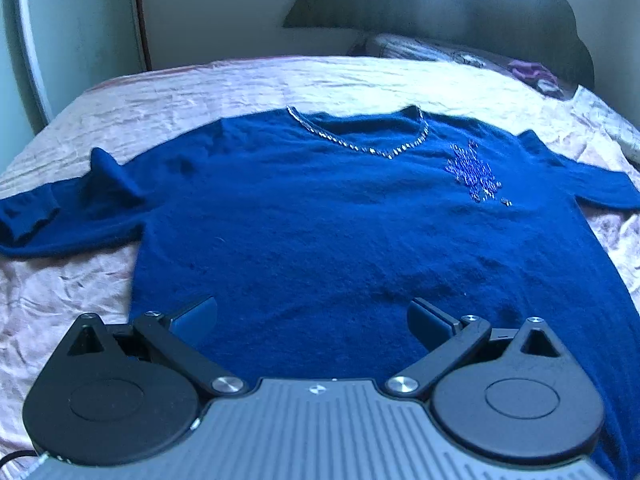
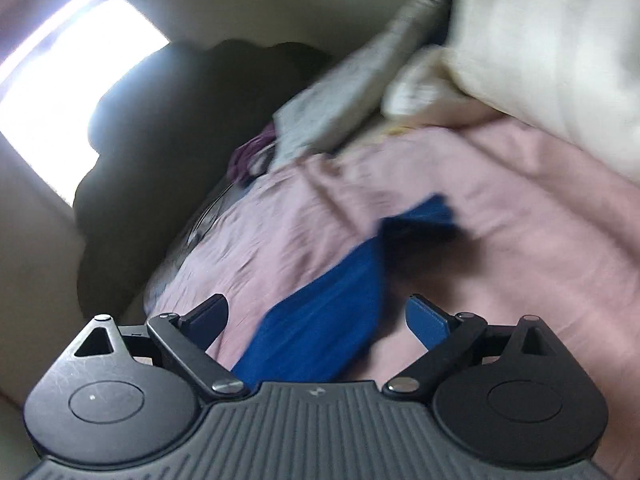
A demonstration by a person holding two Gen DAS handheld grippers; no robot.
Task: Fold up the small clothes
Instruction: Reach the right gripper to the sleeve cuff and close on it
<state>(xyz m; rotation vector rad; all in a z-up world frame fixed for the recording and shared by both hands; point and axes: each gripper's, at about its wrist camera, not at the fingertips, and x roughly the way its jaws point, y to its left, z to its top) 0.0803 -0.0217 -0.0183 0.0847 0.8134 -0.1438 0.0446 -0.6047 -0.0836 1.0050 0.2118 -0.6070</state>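
Observation:
A dark blue short-sleeved sweater (image 1: 320,224) lies flat, front up, on the pink bedspread (image 1: 200,92), with a beaded neckline (image 1: 360,144) and a beaded motif (image 1: 474,176) on the chest. My left gripper (image 1: 312,320) is open and empty above the sweater's lower hem. In the blurred right wrist view, one blue sleeve (image 2: 332,300) stretches across the bedspread (image 2: 520,240). My right gripper (image 2: 316,316) is open and empty, hovering over that sleeve.
A dark curved headboard (image 1: 440,12) stands at the far end of the bed, with pillows and a purple cloth (image 1: 532,74) at the far right. Pale pillows or bedding (image 2: 540,40) pile up at the right in the right wrist view. A bright window (image 2: 72,76) is at the left.

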